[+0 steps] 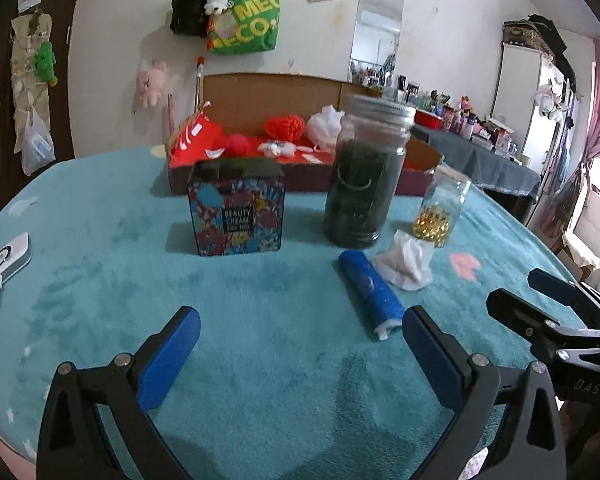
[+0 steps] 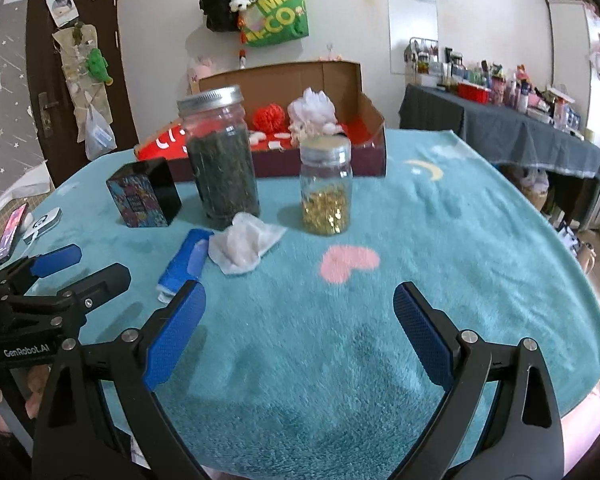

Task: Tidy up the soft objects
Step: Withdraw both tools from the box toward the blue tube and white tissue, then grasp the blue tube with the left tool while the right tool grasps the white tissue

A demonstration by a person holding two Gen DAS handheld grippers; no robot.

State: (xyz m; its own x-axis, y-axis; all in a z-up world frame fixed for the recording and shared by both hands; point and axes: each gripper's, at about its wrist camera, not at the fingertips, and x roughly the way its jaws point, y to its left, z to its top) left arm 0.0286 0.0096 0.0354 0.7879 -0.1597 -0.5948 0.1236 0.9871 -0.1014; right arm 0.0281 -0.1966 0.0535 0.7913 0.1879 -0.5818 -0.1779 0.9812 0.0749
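A rolled blue cloth (image 1: 370,293) lies on the teal blanket (image 1: 260,312), just ahead of my open left gripper (image 1: 300,332) and near its right finger. A crumpled white tissue (image 1: 405,262) lies beside the roll. In the right wrist view the blue cloth (image 2: 184,262) and white tissue (image 2: 242,244) are ahead and to the left of my open right gripper (image 2: 300,304). Both grippers hold nothing. A cardboard box (image 1: 300,160) at the back holds red and white soft items, including a red pom (image 1: 284,128) and a white puff (image 1: 326,124).
A patterned cream box (image 1: 236,212), a tall jar of dark leaves (image 1: 364,176) and a small jar of gold capsules (image 1: 440,208) stand mid-table. A white device (image 1: 4,260) lies at the left edge. A phone (image 2: 10,232) rests beyond it. A cluttered dark table (image 2: 500,128) stands right.
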